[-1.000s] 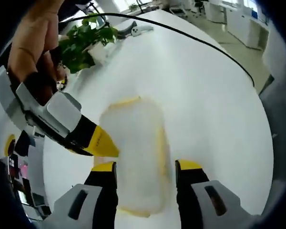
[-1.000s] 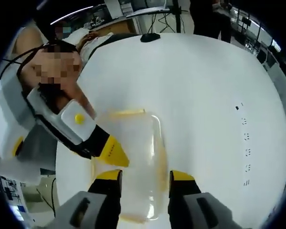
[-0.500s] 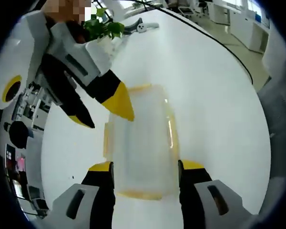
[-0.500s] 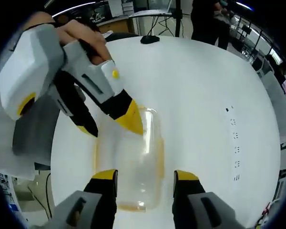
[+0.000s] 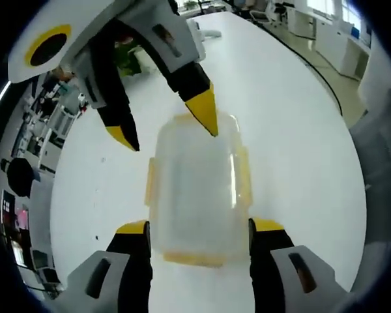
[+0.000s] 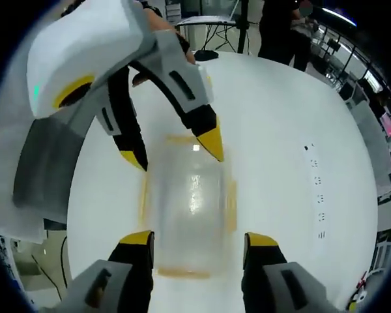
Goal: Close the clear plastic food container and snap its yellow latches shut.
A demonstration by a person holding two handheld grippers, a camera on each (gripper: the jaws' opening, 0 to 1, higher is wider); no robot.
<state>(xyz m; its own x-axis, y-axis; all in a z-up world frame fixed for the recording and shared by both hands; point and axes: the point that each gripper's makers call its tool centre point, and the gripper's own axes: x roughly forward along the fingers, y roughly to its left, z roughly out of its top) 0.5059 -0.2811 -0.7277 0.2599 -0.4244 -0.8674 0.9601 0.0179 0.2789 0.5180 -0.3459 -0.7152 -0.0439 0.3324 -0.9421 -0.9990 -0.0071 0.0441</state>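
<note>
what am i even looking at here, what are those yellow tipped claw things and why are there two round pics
There is no robot: a person holds a two-jaw gripper in each hand, and a fisheye camera rides on each, hence two round pictures. In the left gripper view, the left gripper rises from the bottom, jaws open either side of a clear plastic container with yellow latches, lying on a white table. The other gripper reaches in from above, one tip at the container's far end. The right gripper view shows the same from the opposite end, with the right gripper open astride the container. Neither grips anything.
</note>
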